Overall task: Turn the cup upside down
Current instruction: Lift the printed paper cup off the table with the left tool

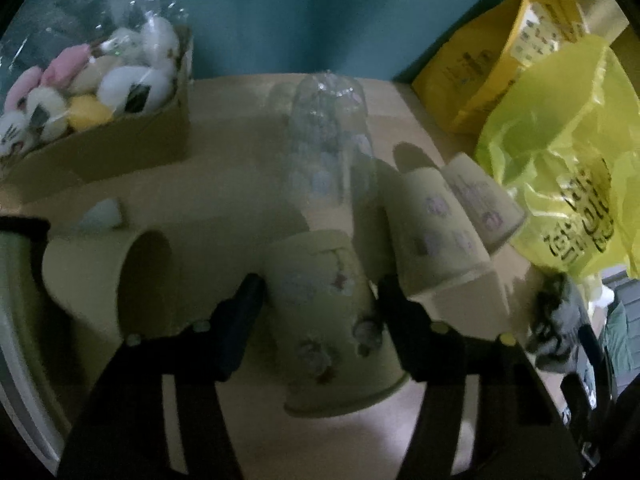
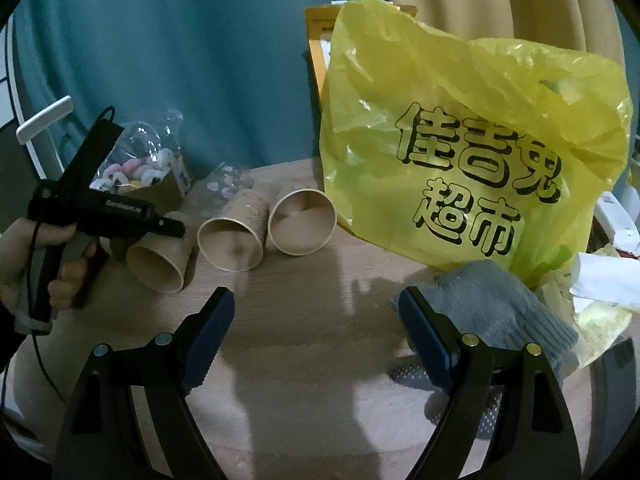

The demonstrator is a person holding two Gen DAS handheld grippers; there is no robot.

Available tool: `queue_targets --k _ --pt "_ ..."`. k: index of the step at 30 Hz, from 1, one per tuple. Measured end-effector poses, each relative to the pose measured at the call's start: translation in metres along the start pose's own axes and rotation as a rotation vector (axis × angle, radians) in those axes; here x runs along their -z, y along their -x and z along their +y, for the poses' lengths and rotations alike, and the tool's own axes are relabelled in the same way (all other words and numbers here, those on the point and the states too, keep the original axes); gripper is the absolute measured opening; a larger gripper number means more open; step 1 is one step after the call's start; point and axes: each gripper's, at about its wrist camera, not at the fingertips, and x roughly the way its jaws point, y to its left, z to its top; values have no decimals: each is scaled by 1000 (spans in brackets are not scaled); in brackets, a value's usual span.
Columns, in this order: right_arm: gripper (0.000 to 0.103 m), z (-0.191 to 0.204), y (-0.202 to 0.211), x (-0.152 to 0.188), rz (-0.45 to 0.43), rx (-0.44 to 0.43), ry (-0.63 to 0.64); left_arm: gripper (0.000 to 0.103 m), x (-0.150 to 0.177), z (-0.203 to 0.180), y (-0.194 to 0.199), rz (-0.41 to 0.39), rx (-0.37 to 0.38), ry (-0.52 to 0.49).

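Several pale paper cups with small prints lie on their sides on the wooden table (image 2: pixel 320 360). In the left wrist view one cup (image 1: pixel 332 320) lies between my left gripper's (image 1: pixel 320 292) fingers, base away, rim toward the camera; the jaws sit close beside its walls. Two more cups (image 1: pixel 436 224) lie to its right and another (image 1: pixel 108 276) to its left. In the right wrist view three cups show their open mouths: left (image 2: pixel 158 258), middle (image 2: pixel 232 240), right (image 2: pixel 302 222). My right gripper (image 2: pixel 316 336) is open and empty above bare table.
A clear plastic sleeve (image 1: pixel 328 148) lies behind the cups. A cardboard box of plush toys (image 1: pixel 92 100) stands at back left. A yellow plastic bag (image 2: pixel 460 152) and a yellow box (image 1: pixel 512 60) crowd the right. A grey glove (image 2: pixel 492 312) lies by my right fingers.
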Motion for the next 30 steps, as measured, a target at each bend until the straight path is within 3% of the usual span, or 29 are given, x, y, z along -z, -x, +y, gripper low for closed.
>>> queue_targets --k 10,21,26,30 --pt "87 21 28 18 -2 -23 16 61 78 -13 52 -34 80 -24" --pt "87 44 53 52 36 -48 42 61 176 -21 70 25 121 -8" --pt "87 50 56 66 58 -61 47 61 202 -26 66 52 125 0" --pt "87 51 54 74 87 -73 44 62 211 -26 71 23 115 3"
